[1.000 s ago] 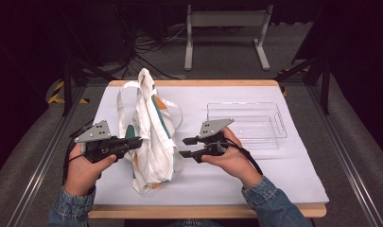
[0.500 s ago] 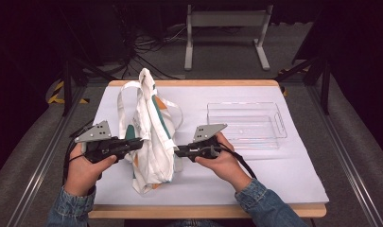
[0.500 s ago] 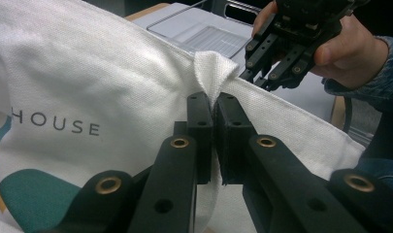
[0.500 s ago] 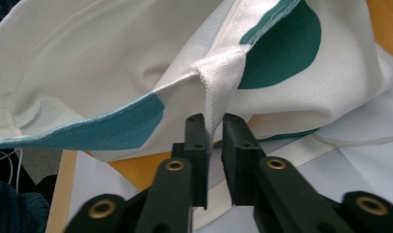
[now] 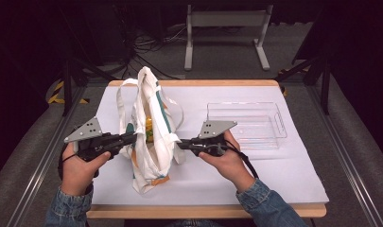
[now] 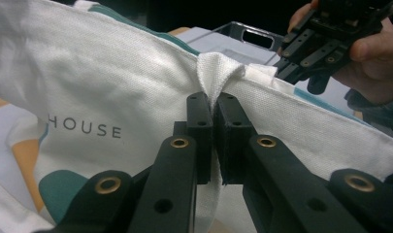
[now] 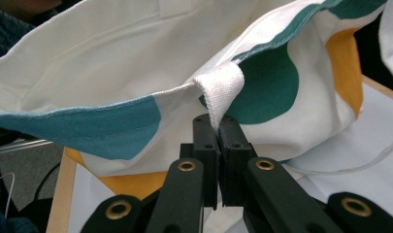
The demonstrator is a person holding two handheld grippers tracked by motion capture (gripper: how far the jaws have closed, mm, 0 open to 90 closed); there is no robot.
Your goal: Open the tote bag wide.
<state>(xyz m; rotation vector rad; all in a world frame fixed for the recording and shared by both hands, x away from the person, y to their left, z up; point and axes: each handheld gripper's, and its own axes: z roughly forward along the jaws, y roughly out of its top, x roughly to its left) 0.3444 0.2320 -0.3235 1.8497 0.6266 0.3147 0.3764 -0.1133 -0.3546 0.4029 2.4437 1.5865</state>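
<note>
Canvas pinched in both sets of fingers: my left gripper [image 6: 212, 141] is clamped tight on a fold of the tote's [image 5: 149, 142] rim, cloth bunched up between the pads. My right gripper [image 7: 218, 155] has just been closing and now bites a small tab of hem on the opposite rim, jaws fully together on it.

Tote stands near the front left of the surface [image 5: 274, 175], between my two hands, mouth up, handles [image 5: 127, 92] flopping above. Something yellow [image 5: 150, 128] sits inside; can't tell what.

Handling, my guess: soft woven cotton, limp, no stiffness of its own, so it slumps unless both rims stay held. Light cloth, though contents add some weight low down. Not slippery, weave grips the pads well; not fragile. Thin single-layer pinch could creep out under a hard pull, so best hold is on the stitched hem or by the handle roots, where the fabric is doubled. Pulling the two rims apart should open the mouth.

Clear tray [image 5: 246, 125] lies to the right, well apart from the tote.
</note>
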